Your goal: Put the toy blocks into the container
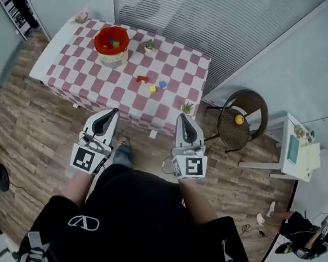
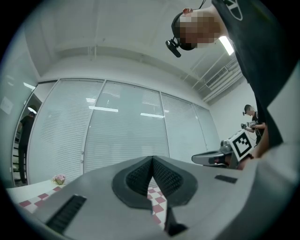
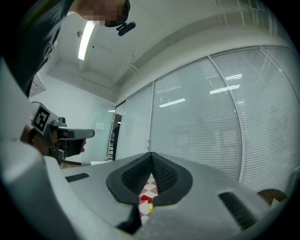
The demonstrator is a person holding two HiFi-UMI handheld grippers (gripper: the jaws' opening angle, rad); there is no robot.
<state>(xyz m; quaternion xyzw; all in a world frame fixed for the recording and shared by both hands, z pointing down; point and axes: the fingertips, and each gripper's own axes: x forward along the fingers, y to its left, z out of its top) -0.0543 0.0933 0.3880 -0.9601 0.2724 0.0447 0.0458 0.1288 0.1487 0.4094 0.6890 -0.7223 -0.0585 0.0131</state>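
A red container [image 1: 111, 43] with several coloured blocks inside stands on the checkered table [image 1: 79, 64]. Loose on the cloth lie a red block [image 1: 142, 79], a yellow block [image 1: 152, 89] and a blue block [image 1: 162, 84]. My left gripper [image 1: 112, 112] and right gripper [image 1: 183, 118] are both shut and hold nothing, held side by side short of the table's near edge. In the right gripper view the red block [image 3: 145, 198] and yellow block [image 3: 151, 206] peek through the slit below the shut jaws. In the left gripper view my left gripper [image 2: 153, 158] tilts up toward the blinds.
A small plant [image 1: 187, 107] sits at the table's near right corner, another [image 1: 149, 44] beside the container. A round chair [image 1: 242, 120] holding an orange ball stands right of the table, a white side table [image 1: 294, 149] beyond it. A person crouches at lower right.
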